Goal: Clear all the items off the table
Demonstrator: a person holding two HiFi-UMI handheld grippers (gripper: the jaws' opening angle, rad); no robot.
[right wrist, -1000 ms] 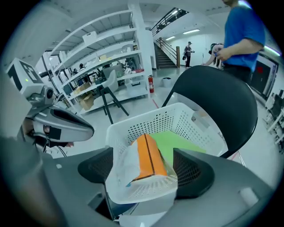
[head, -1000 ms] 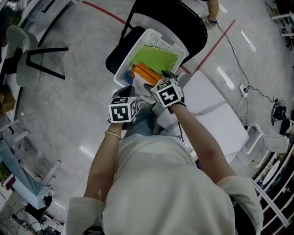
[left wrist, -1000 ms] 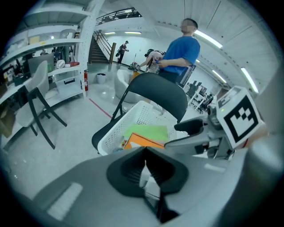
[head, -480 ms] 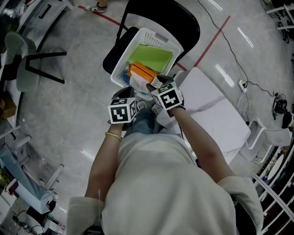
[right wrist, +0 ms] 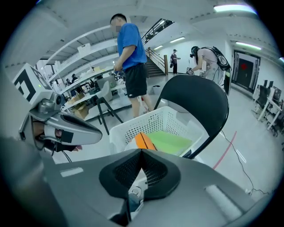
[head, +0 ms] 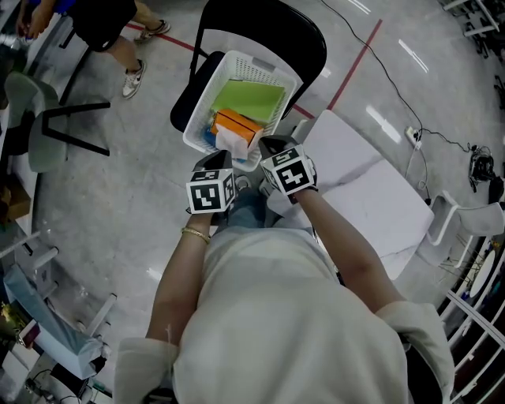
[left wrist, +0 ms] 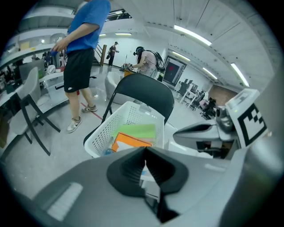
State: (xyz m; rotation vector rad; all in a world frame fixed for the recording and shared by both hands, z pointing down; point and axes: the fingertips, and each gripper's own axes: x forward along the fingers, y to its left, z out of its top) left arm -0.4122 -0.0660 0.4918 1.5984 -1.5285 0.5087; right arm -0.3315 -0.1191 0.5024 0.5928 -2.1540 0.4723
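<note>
**Basket loaded on the chair, both grippers closed and empty**

Head view: a white perforated basket point(head: 199, 120) is seen at upper centre, resting on the seat of a black chair point(head: 264, 24). A green sheet point(head: 251, 99), an orange box point(head: 238, 125) and a white item point(head: 233, 145) are held in it. The white table point(head: 371, 189) lies at centre right. The left gripper point(head: 215, 160) and right gripper point(head: 273, 145) are held side by side just below the basket's near rim and are angled down toward it, with both forearms stretched up from the lower frame.

Left gripper view: the jaws are pressed together at lower centre, with nothing between them. Beyond them the basket point(left wrist: 104, 131) is seen with the green sheet point(left wrist: 136, 131) lying above the orange box point(left wrist: 128, 142).

Right gripper view: the jaws have just been closing and are now met, with nothing caught between them. The basket point(right wrist: 146, 124) sits at centre, backed by the chair point(right wrist: 199, 102).
</note>
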